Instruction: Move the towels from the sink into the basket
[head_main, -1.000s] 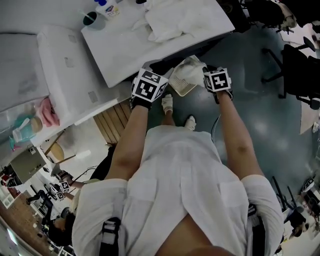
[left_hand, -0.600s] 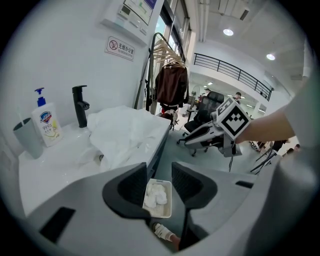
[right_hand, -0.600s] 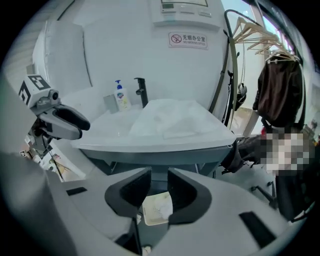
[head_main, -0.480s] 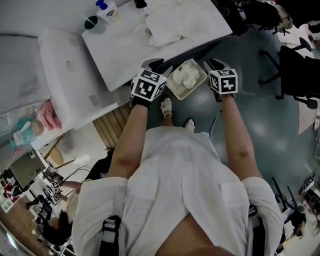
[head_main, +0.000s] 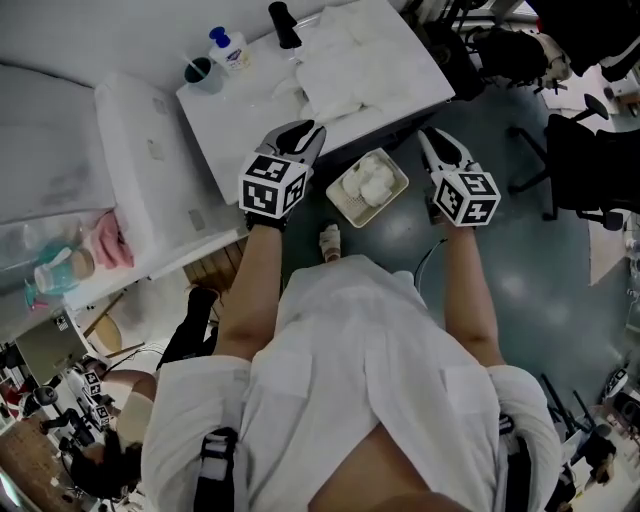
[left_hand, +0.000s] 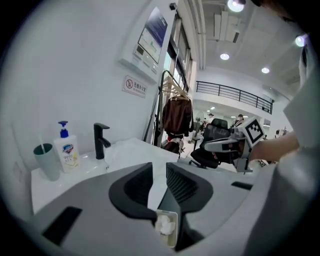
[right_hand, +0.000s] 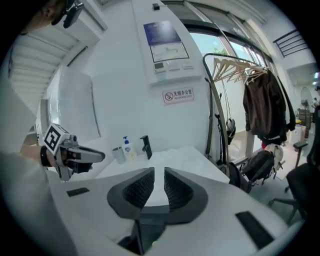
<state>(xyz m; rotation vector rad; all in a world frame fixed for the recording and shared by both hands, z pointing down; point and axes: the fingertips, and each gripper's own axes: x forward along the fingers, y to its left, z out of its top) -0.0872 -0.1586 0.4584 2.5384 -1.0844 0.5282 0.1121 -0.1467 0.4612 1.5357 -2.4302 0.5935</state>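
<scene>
A cream basket (head_main: 372, 187) stands on the dark floor below the counter edge, with white towels (head_main: 366, 183) bunched inside. More white towels (head_main: 345, 55) lie heaped on the white sink counter (head_main: 240, 115) beside the black faucet (head_main: 284, 24). My left gripper (head_main: 306, 133) hangs over the counter's front edge, left of the basket. My right gripper (head_main: 432, 141) hangs right of the basket. Both pairs of jaws have just been closing, leaving a narrow gap with nothing in it. In the left gripper view the basket (left_hand: 167, 228) shows far below the left gripper (left_hand: 159, 172).
A soap bottle (head_main: 228, 50) and a cup (head_main: 203, 72) stand at the counter's back corner. A white cabinet (head_main: 140, 170) adjoins the counter on the left. Black office chairs (head_main: 590, 150) stand at the right. A coat rack (right_hand: 260, 100) and a bag (right_hand: 261, 165) stand beyond the counter.
Both grippers have lifted away from the basket and moved apart. The towel that hung over the basket's rim now lies inside it.
</scene>
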